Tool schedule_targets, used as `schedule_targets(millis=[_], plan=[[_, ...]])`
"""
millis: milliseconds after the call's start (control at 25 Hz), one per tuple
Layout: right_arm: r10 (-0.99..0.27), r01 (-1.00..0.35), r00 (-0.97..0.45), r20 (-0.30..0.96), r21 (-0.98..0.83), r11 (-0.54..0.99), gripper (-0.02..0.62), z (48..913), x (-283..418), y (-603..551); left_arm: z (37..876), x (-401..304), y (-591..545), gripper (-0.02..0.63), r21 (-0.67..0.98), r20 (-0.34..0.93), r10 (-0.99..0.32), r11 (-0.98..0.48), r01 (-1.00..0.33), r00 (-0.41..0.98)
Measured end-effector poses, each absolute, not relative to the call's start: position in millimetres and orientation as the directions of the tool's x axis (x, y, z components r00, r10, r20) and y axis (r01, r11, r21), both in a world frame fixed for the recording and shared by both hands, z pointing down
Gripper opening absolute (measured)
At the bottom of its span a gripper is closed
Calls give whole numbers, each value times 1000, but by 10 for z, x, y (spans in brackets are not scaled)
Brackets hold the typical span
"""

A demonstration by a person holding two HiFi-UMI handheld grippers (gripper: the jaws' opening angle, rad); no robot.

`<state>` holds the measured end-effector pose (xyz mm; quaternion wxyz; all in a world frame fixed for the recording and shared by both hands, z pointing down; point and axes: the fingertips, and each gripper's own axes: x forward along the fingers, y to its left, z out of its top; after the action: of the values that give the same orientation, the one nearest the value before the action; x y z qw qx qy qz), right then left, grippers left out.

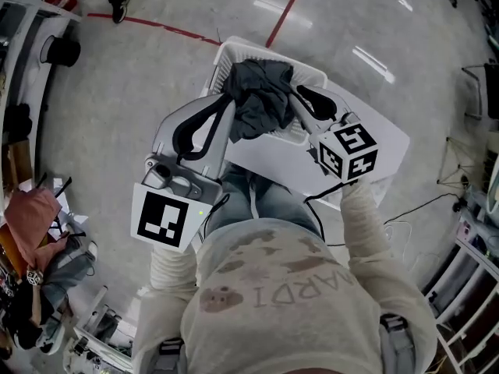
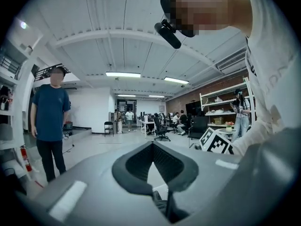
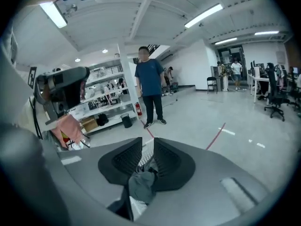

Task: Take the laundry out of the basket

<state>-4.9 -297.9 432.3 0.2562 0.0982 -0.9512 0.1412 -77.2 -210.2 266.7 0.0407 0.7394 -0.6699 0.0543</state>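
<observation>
My right claw (image 3: 147,144) is clamped on the dark grey garment (image 3: 140,186). Its ribbed pads (image 3: 167,166) stand nearly together, with a bunch of the cloth squeezed between them and spilling back toward the camera. My left claw (image 2: 153,145) has its tips drawn together too. A dark fold shows low in its throat, and in the head view the garment's left edge sits right at those tips, so I judge it pinched there as well, though thinly.

The garment hangs bunched between the two claws at my 12 o'clock, over the white basket (image 1: 269,53). I cannot tell whether its lowest folds are clear of the rim. It looks to me like light, limp cloth, with no weight to speak of and nothing to break. It will likely sag, stretch and drag on the slatted walls. A thin edge could slide out of a pinch, so I would take a gathered wad deep in the pads, as on the right, not a single layer.

Both my forearms reach forward from the waist, the pale sleeves (image 1: 366,224) nearly straight. The left claw points toward 1 o'clock and the right toward 11, converging on the cloth. The basket rests on a white surface (image 1: 386,142) that runs from 12 to 2 o'clock, with grey floor (image 1: 117,92) around it.
</observation>
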Motion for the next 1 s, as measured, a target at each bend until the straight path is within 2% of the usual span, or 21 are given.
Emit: schedule_targets(millis=[440,1000], plan=[[-13,-259,-684,730,-226,939,206,5674,-213,-3119,3218,-1020,-2398,0,52,194,-968,-152,-987,159],[-44,-323,-542,839,-159,933,295,6582,-232,-3228,4037,-1254,-2901,0,104,227,-892,-377,-921,390]])
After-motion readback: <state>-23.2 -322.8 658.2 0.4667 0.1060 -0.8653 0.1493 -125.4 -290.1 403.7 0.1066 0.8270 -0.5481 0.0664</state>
